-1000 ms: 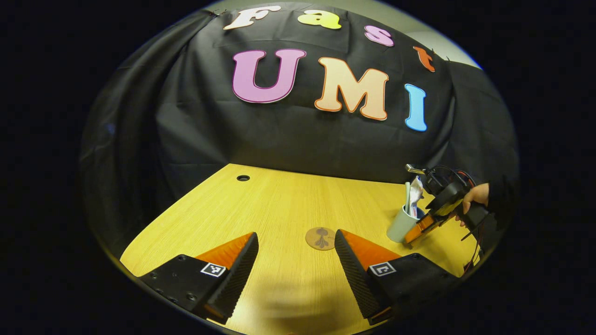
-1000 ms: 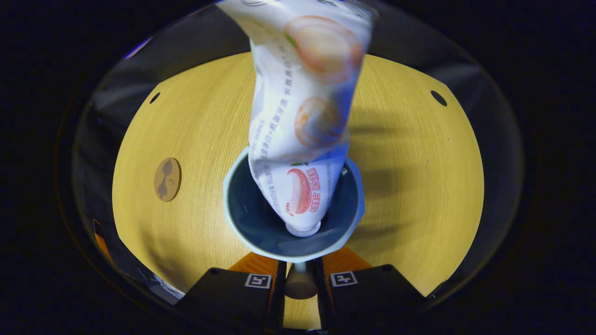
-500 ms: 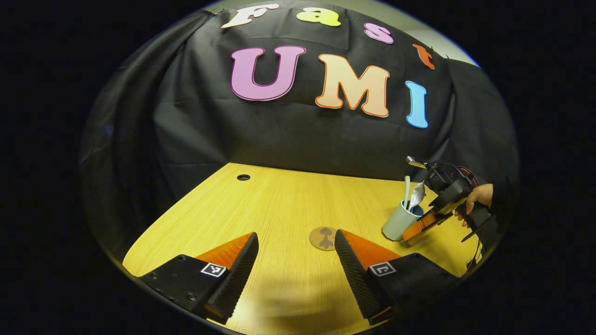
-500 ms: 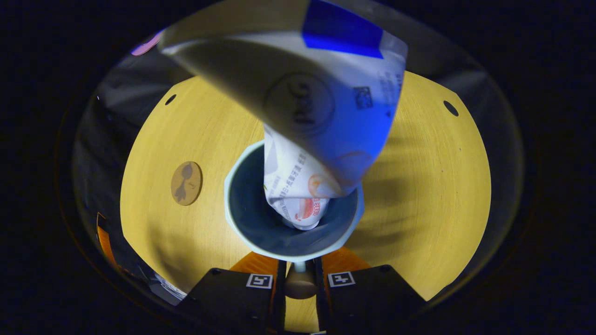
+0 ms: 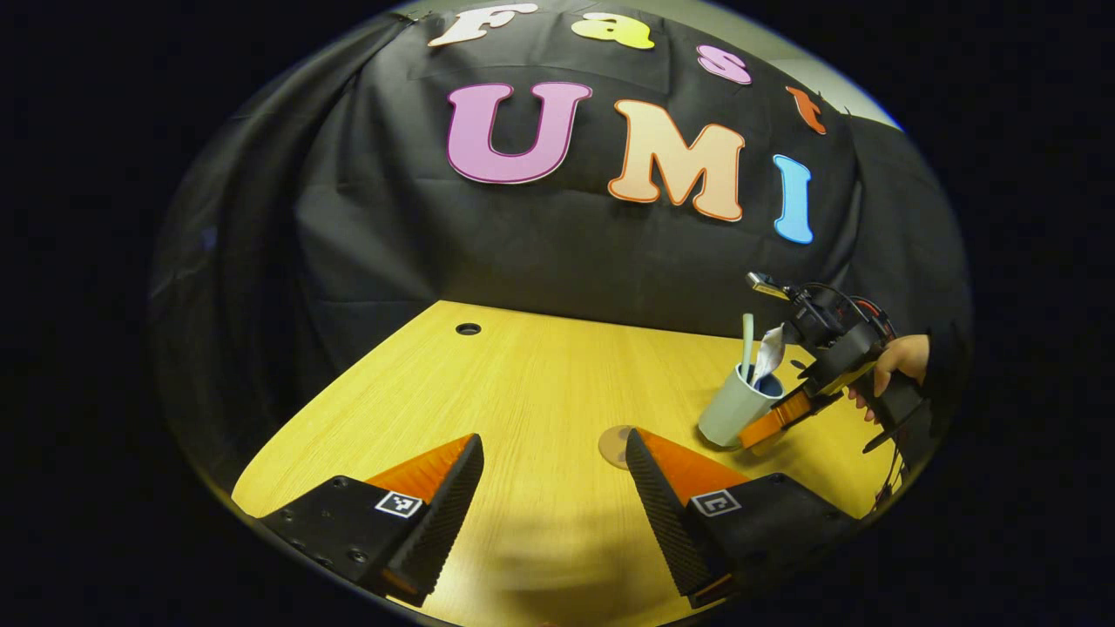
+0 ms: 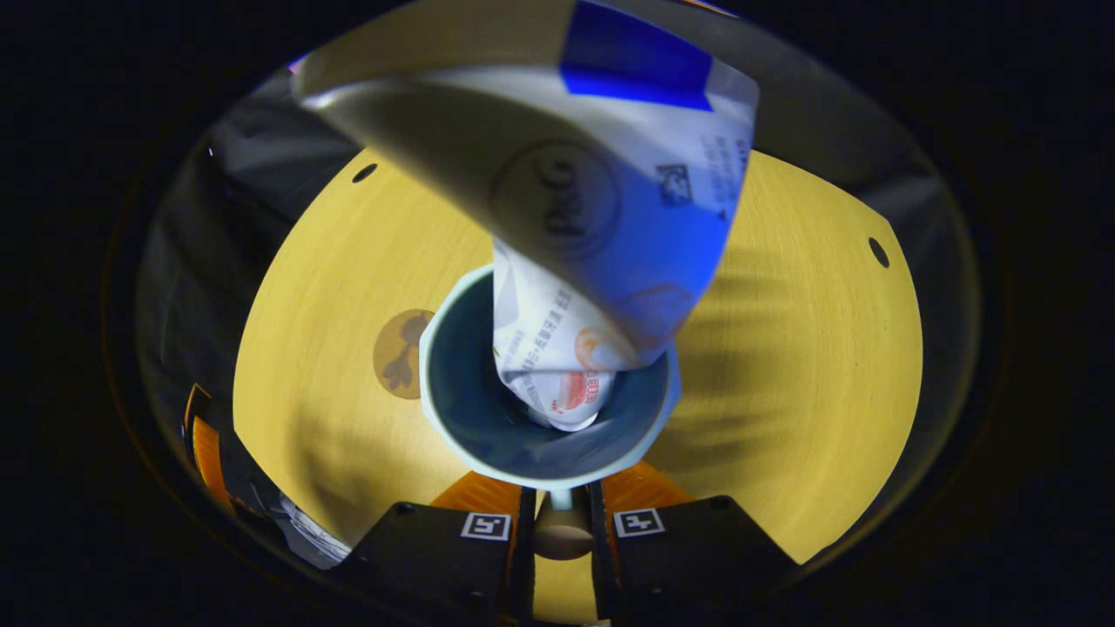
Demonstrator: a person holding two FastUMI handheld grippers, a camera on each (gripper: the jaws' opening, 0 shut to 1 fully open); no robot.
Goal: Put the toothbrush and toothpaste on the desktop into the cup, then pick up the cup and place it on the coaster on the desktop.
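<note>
I am gripping the pale blue-grey plastic cup (image 6: 544, 383) by its wall in my right jaws, carrying it toward the round brown coaster (image 6: 399, 353). The white toothpaste tube (image 6: 601, 200) is riding inside it. My left jaws are hanging wide, holding nothing.

The pale blue-grey cup (image 6: 547, 435) sat clamped by its rim between the right gripper (image 6: 557, 531) fingers, tilted, just above the desktop. Inside it, the crumpled white toothpaste (image 6: 575, 218) tube stood cap-down, its flat crimped end fanning out over the rim. The toothbrush (image 5: 746, 344) stood upright beside it. The round brown coaster (image 6: 399, 353) lay flat, just left of the cup.
</note>
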